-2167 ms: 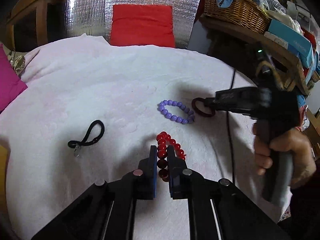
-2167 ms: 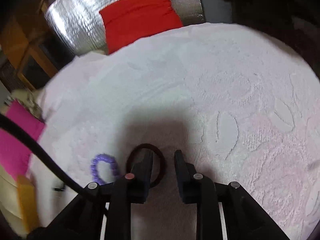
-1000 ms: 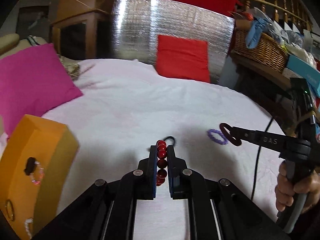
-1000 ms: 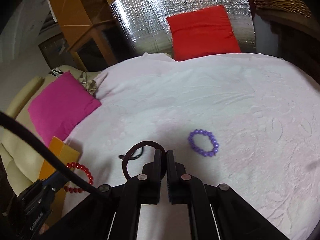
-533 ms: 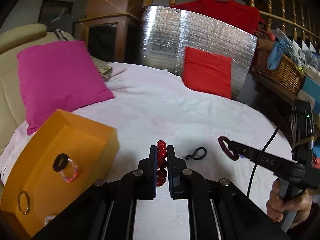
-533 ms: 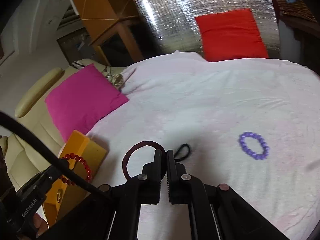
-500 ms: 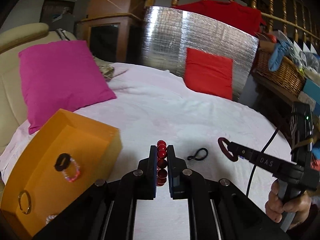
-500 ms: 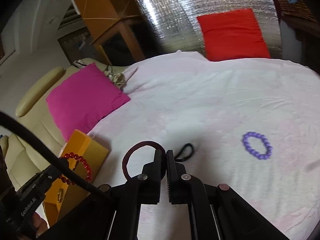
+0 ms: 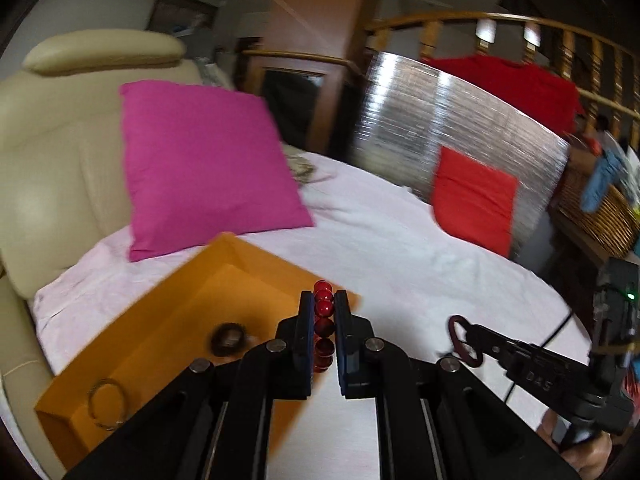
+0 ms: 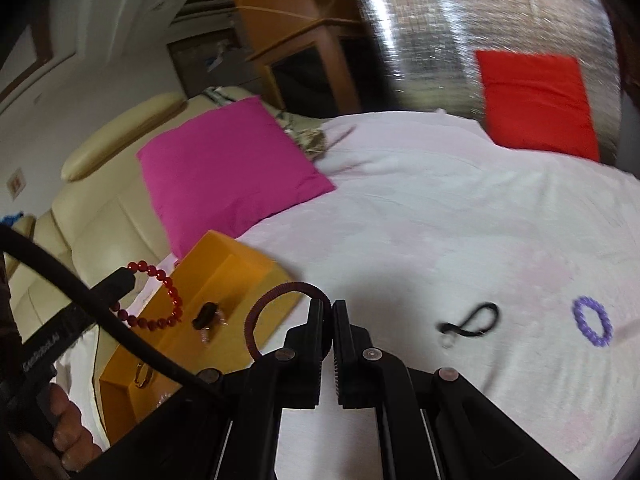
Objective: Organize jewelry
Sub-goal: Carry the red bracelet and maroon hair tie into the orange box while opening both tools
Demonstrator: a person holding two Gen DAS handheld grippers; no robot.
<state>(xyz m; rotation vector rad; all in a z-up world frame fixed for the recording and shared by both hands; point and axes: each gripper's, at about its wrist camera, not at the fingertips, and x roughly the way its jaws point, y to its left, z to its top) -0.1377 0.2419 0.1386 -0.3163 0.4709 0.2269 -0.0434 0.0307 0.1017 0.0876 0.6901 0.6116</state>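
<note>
Marking "045" on right gripper point(image 9: 460, 326) body

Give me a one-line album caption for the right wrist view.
Right gripper carries a dark maroon ring bracelet toward the orange box, with a purple bead bracelet left on the white cloth.

Magenta cushion point(image 9: 204, 168) against a cream armchair point(image 9: 56, 152), red cushion point(image 9: 474, 204) before a silver foil panel point(image 9: 448, 120), wicker basket point(image 9: 600, 216) at right
</note>
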